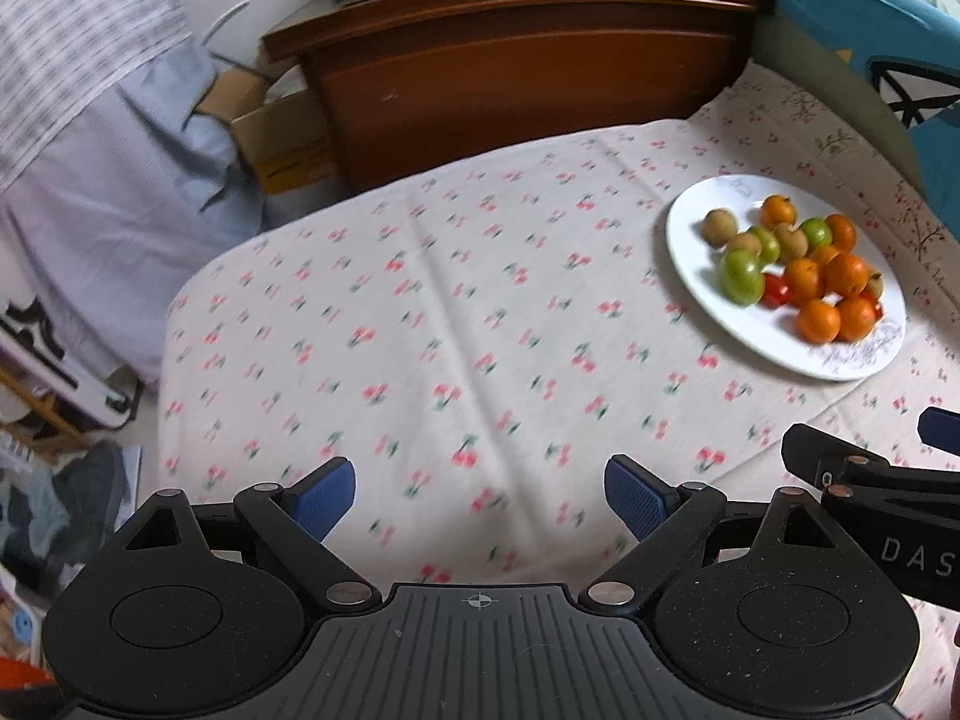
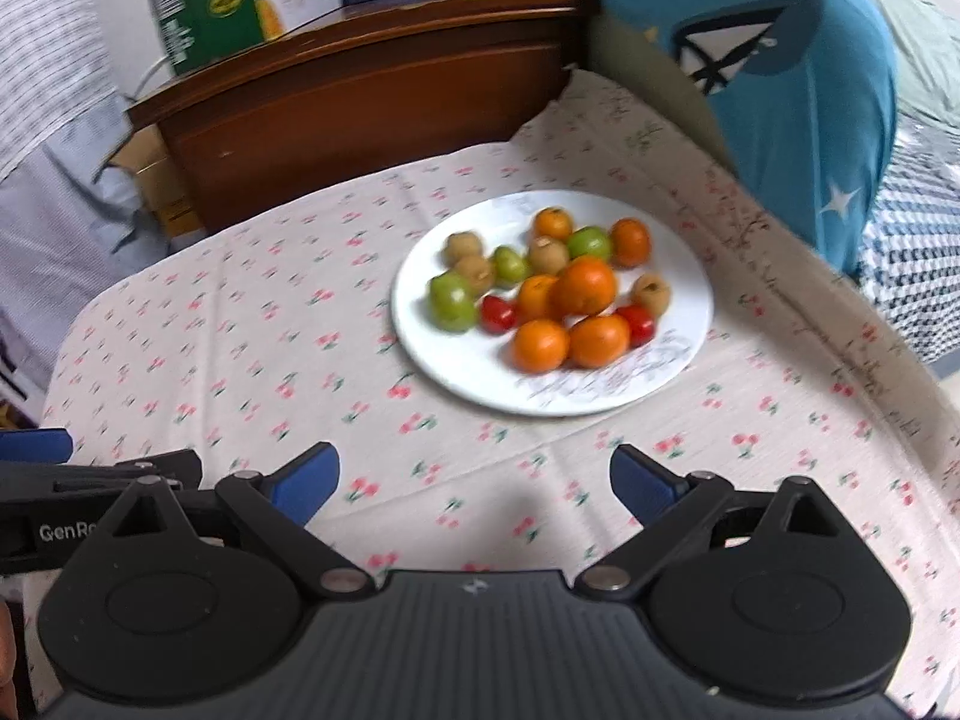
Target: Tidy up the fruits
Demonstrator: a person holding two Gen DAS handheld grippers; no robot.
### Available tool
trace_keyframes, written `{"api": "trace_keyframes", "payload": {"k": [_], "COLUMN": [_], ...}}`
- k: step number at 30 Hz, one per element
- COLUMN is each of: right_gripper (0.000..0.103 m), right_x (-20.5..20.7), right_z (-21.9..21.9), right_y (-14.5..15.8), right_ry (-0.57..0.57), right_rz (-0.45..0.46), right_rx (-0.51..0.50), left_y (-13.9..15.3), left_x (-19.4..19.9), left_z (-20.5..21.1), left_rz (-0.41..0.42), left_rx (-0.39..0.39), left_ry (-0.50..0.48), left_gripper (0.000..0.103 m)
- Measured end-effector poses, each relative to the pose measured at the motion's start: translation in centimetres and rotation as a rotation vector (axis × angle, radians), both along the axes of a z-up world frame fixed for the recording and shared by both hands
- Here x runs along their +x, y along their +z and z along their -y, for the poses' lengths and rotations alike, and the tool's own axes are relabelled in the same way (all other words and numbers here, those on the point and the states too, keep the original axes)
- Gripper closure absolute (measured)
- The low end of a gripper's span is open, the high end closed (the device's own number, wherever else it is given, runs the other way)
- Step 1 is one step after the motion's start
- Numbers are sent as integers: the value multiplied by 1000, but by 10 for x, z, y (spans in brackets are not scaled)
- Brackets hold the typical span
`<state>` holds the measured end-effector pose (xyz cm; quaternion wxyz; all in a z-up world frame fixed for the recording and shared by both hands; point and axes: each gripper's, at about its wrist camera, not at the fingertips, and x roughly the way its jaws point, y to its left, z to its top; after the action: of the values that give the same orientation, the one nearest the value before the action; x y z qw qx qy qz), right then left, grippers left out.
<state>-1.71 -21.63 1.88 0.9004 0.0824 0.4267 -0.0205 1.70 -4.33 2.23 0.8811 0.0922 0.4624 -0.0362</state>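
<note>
Both hand-held grippers, left (image 1: 480, 495) and right (image 2: 474, 480), gape empty above the cloth (image 2: 240, 360); fruits (image 2: 540, 288), somewhat blurred, fill the plate (image 2: 690, 300).

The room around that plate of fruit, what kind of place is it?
Probably a bedroom: a wooden headboard, a blue pillow and a cherry-print sheet under the plate suggest a bed.

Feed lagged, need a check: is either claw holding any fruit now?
Nothing is held. Left claw and right claw are open; all fruit sits on the plate.
</note>
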Motion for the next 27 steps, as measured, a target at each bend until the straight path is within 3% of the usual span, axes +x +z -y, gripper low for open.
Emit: {"api": "trace_keyframes", "payload": {"k": [11, 27], "right_gripper": [6, 1], "right_x": [-27, -19], "right_z": [-29, -52], "right_y": [-33, -60], "right_ry": [77, 137], "right_rz": [26, 112], "right_rx": [-28, -138], "left_y": [-11, -16], "left_x": [-23, -26], "left_z": [-44, -66], "left_rz": [-36, -57], "left_rx": [-33, -85], "left_ry": [69, 102], "left_gripper": [11, 11]}}
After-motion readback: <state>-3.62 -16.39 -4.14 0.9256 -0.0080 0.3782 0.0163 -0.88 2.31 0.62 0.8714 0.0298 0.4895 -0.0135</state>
